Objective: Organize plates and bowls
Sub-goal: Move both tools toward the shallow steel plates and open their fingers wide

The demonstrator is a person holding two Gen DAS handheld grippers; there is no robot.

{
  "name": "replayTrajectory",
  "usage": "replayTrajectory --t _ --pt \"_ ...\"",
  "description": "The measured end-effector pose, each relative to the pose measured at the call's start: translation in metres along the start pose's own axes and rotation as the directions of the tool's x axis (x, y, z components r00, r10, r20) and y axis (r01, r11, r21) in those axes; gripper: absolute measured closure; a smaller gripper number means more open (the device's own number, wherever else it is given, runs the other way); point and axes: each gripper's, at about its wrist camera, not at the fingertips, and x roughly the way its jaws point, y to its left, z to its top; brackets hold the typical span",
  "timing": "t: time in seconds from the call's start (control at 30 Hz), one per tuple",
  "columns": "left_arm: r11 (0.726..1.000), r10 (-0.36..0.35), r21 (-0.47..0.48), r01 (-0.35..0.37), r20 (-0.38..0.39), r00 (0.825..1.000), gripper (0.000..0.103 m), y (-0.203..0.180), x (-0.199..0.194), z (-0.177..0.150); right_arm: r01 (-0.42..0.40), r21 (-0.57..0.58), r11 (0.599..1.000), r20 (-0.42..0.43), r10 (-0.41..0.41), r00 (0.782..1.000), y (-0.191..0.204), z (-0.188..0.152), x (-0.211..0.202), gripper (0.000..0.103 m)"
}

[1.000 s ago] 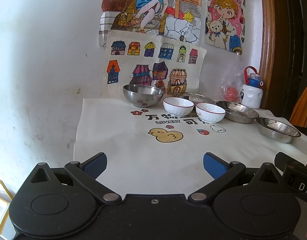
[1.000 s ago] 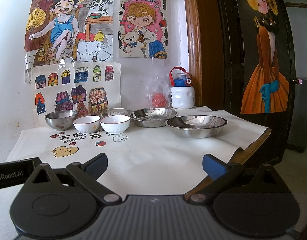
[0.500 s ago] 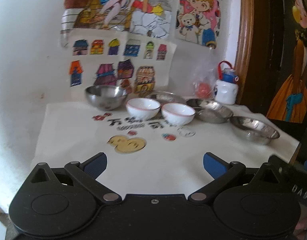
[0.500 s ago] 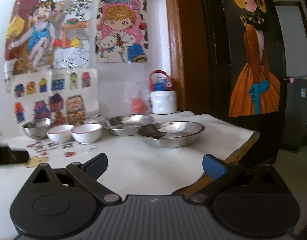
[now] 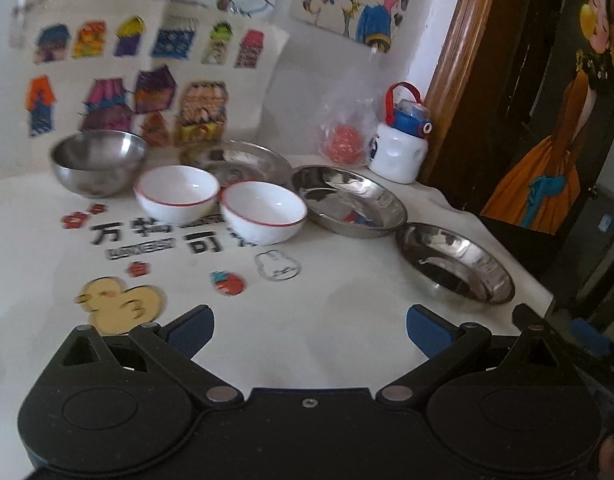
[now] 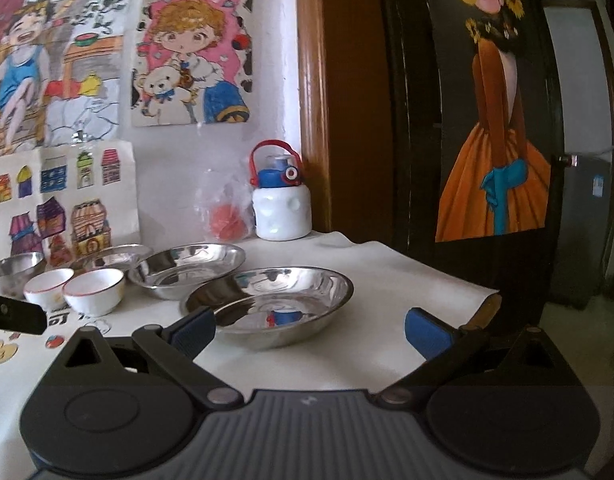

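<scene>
Both tongs stayed spread and empty while you brought the right gripper point(image 6: 309, 326) closer to the nearest steel plate point(image 6: 269, 304); the left gripper point(image 5: 309, 326) swung toward the white bowls point(image 5: 263, 210), nothing grasped yet.

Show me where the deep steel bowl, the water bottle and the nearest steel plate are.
deep steel bowl point(image 5: 99, 168): left wrist view, on its outer front wall.
water bottle point(image 6: 282, 212): right wrist view, on its white body.
nearest steel plate point(image 6: 275, 292): right wrist view, on its shiny inner surface.
</scene>
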Motion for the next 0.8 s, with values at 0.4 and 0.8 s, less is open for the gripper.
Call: replayTrajectory --t 0.4,0.8 --pt "0.994 -0.11 0.023 0.111 -0.049 0.993 0.001 -0.04 0.081 0.032 -0.03 0.127 0.991 -0.093 0.042 0.995 -0.038 0.004 0.063 0.0" --pt "0.985 -0.148 0.077 0.156 -0.103 0.984 0.004 -0.057 0.137 0.042 -0.073 0.163 0.984 -0.086 0.088 0.992 -0.044 0.005 0.096 0.001"
